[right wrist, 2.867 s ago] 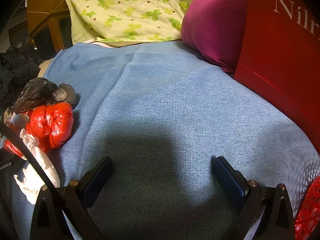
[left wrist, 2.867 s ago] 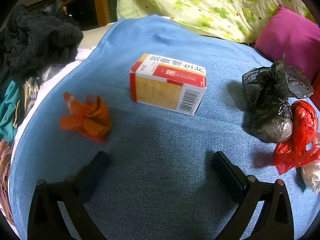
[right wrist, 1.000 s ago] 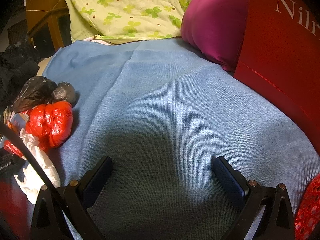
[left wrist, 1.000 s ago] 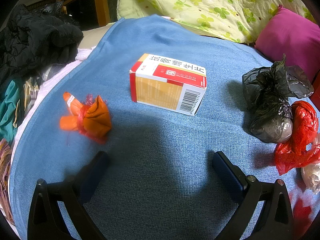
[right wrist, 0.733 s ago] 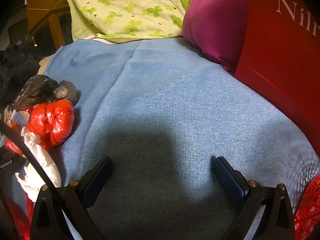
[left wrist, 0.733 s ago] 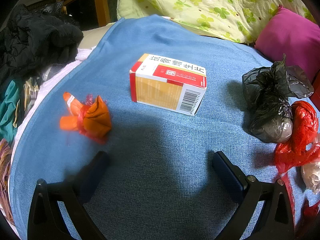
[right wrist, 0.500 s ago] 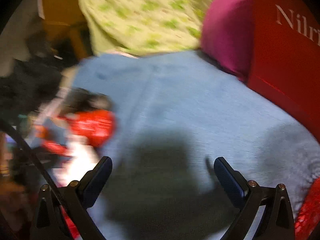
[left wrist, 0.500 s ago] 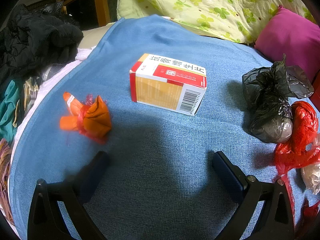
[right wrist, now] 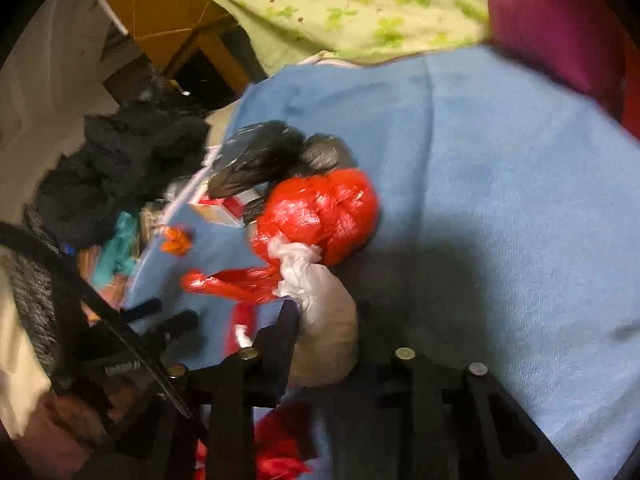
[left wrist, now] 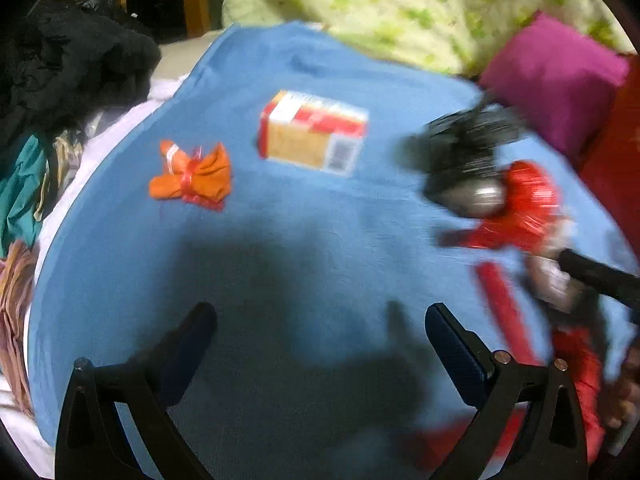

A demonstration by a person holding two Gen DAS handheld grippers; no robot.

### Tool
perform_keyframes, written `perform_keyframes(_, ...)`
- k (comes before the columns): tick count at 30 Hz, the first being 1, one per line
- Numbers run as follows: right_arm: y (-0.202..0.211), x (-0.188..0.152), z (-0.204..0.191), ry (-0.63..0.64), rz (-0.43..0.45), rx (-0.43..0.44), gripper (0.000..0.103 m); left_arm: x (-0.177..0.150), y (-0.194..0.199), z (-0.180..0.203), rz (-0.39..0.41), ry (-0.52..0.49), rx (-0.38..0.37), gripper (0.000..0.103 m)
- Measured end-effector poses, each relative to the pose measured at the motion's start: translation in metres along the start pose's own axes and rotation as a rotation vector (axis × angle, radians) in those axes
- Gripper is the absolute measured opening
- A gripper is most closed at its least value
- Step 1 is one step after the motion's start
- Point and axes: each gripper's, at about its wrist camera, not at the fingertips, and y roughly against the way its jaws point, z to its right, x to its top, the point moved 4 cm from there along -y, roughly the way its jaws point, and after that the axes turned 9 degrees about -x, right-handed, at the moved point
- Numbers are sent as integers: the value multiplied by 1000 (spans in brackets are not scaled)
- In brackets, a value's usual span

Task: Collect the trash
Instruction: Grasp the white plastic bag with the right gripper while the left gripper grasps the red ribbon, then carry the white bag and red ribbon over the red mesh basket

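Right gripper [right wrist: 324, 332] clamps the white bag [right wrist: 324, 320]; only the left view shows the left gripper [left wrist: 320, 328] agape, box [left wrist: 312, 132] unhidden.

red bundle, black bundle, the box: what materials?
Red bundle: thin plastic bag, glossy, crinkled highlights. Black bundle: thin plastic film, shiny wrinkles, knotted. Box: likely printed cardboard with straight edges and a barcode; blur hides the finish.
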Motion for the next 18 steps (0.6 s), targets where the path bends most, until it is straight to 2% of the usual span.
perform_keyframes(3,11,-1,4,-27,34,2,30,-7,31,27,4,-48,-56,103)
perform_keyframes(6,35,-3,13,-57,92,7,29,-16,49,65,-4,-101,-150,103)
perform_keyframes(9,69,-7,23,-90,159,-25,29,-30,43,105,-77,-162,-203,103)
perform_keyframes(10,85,-10,26,-87,192,-42,29,-33,39,115,-93,-178,-212,100)
perform_keyframes(12,114,-15,31,-83,234,-60,29,-41,27,134,-140,-197,-222,86)
perform_keyframes(14,140,-20,35,-86,270,-78,29,-48,16,142,-201,-163,-247,65)
perform_keyframes(16,174,-27,41,-93,322,-100,29,-55,5,148,-241,-132,-257,58)
perform_keyframes(18,198,-32,45,-106,360,-109,29,-60,-4,154,-245,-133,-229,45)
